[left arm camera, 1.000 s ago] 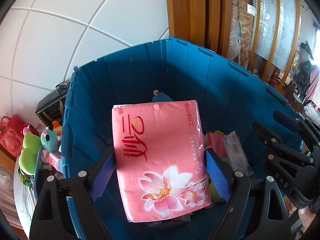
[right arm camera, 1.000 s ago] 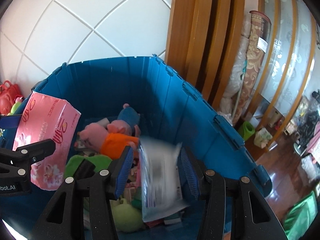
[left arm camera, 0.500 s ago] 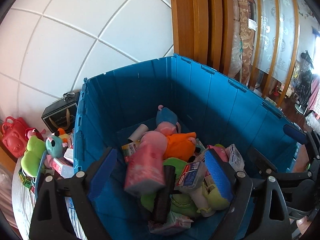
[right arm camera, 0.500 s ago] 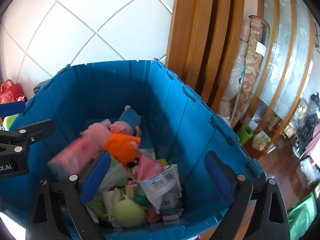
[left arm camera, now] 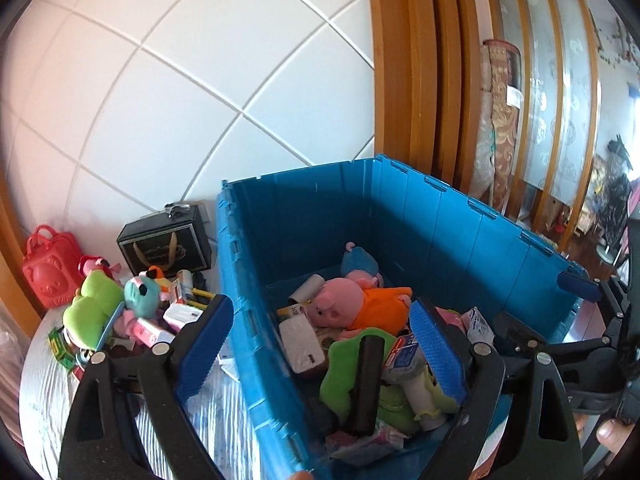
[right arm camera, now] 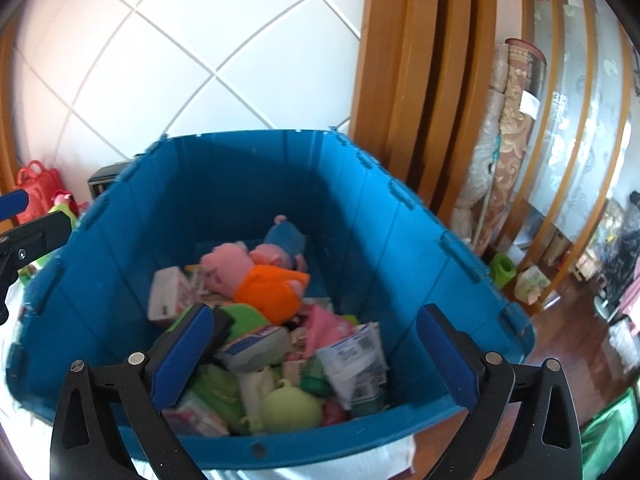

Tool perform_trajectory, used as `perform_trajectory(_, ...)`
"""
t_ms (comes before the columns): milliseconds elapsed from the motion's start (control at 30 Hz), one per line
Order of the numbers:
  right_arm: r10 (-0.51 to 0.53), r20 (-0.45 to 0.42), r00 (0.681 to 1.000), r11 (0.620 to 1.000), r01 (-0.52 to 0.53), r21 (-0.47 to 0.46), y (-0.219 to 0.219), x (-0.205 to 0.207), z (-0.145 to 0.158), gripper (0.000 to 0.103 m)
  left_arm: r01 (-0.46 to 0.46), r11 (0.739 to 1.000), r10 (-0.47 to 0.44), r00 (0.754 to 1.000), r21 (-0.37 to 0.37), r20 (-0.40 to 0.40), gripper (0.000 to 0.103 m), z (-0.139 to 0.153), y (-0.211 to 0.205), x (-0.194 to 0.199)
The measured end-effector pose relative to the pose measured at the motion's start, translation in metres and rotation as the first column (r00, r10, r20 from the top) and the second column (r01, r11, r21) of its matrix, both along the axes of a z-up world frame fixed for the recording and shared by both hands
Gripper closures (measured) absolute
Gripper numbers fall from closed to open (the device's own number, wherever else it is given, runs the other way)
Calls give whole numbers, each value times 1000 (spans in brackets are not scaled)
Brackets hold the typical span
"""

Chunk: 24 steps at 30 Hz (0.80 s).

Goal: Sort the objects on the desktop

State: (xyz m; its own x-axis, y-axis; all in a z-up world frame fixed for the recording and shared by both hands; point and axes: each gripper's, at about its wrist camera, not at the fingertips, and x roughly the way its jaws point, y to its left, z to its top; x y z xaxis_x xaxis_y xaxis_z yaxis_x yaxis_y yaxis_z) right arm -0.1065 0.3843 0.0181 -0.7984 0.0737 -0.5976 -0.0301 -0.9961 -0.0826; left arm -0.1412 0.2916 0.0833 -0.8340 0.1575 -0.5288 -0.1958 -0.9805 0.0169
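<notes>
A blue crate (left arm camera: 440,232) (right arm camera: 240,184) stands before both grippers, filled with toys and packets. My left gripper (left arm camera: 320,312) is open over the crate's near left wall with nothing between its fingers. The pink tissue pack (left arm camera: 300,340) (right arm camera: 168,296) lies in the crate beside a pink pig plush in orange (left arm camera: 348,306) (right arm camera: 256,272). My right gripper (right arm camera: 314,316) hovers over the crate's near rim, its jaws opening and nothing between them. The white barcode packet (right arm camera: 356,356) (left arm camera: 478,322) rests on the pile below it.
Left of the crate, a table covered in plastic holds a green plush (left arm camera: 96,300), a red bag (left arm camera: 50,272), a black gift box (left arm camera: 166,244) and small boxes. White tiled wall behind, wooden frame (right arm camera: 400,80) to the right.
The left gripper let the pink tissue pack fall into the crate and the right gripper released the white packet. Both opened wide and drew back, the left one shifting leftward.
</notes>
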Motion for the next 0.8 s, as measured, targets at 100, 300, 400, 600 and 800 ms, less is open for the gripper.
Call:
perform_trajectory(100,9,-14,1000,1000,-9,-4,-9,9,6,0,-10,1000,10,1000,18,17,12,-1,-13,5)
perform_trajectory(300,46,-55,997,999,-46,6,-30,24,20,0,-32,999,32,999,14,22,12,-2,-27,15)
perform_trajectory(400,57,-65,996,998,-56,13,-37,27,24,0,-35,999,34,999,12,21,12,-3,-29,17)
perform_trajectory(600,49,-69,996,998,-46,41,-42,28,25,0,-27,999,26,999,24,24,12,-4,-31,18)
perform_trajectory(800,35,-54,998,998,-32,52,-40,26,22,0,-15,999,14,999,28,29,12,-6,-29,18)
